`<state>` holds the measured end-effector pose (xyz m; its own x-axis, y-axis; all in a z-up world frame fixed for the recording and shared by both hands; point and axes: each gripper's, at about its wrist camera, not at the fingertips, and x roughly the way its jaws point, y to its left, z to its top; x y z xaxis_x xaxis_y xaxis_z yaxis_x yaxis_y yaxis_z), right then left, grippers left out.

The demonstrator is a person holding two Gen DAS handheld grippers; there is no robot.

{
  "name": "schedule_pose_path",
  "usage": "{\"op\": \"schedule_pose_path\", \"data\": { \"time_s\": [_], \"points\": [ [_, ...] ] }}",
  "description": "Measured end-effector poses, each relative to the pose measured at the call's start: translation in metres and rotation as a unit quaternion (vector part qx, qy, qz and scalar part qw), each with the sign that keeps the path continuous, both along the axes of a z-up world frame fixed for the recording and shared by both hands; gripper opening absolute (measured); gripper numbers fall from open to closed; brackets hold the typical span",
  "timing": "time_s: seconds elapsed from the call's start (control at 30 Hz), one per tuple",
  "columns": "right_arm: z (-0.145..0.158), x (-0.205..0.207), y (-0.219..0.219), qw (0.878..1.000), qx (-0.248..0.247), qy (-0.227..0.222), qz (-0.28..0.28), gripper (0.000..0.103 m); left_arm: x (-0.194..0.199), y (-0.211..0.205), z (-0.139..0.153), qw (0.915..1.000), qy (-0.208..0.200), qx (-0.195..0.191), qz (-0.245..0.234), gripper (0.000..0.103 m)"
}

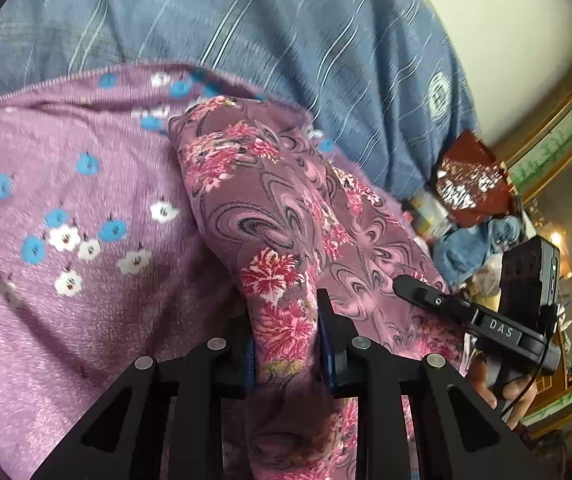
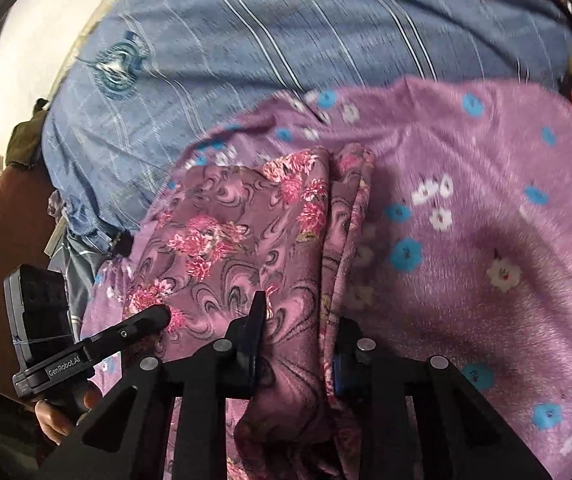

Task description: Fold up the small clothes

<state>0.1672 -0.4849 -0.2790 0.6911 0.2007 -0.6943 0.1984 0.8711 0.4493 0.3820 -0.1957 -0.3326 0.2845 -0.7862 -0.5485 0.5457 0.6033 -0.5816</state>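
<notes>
Much of the mauve, thin woven garment printed with pink-red flower clusters and dark swirls (image 1: 269, 216) is out of sight: its lower end drops behind the black frames at the bottom of both views, and its outline cannot be traced whole. The left gripper (image 1: 283, 344) pinches a bunched fold of it between blue-padded fingers (image 1: 324, 354), the cloth filling the gap between them; the right gripper (image 2: 298, 344) likewise clamps a gathered ridge of the same garment (image 2: 245, 232), with soft creases running up from the jaws. The garment lies on a fuzzy purple blanket scattered with blue and white blossoms (image 1: 85, 200), which spreads beneath it in both views (image 2: 466, 240) and is cut off by the lens edge. Behind the blanket lies a blue bedcover with pale stripes and a round emblem (image 1: 286, 32), smeared by motion blur, its emblem unreadable. In the left wrist view, the opposite tool's black finger tip rests against the floral cloth, its handle marked "DAS". Beyond the bed's edge sit a dark red printed cloth (image 1: 472, 178) and a crumpled blue cloth (image 1: 474, 246), with clutter around them too blurred to identify.
</notes>
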Motion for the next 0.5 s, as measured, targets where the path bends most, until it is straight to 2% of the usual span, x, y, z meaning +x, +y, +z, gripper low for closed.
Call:
{"op": "schedule_pose_path", "data": {
  "time_s": [0.27, 0.5],
  "points": [
    [0.050, -0.018, 0.032, 0.998, 0.002, -0.069, 0.006, 0.025, -0.032, 0.054, 0.053, 0.9987, -0.045, -0.018, 0.015, 0.023],
    [0.083, -0.030, 0.074, 0.993, 0.036, -0.115, 0.023, 0.025, -0.069, 0.131, 0.088, 0.9960, -0.079, -0.026, 0.032, 0.023]
  ]
}}
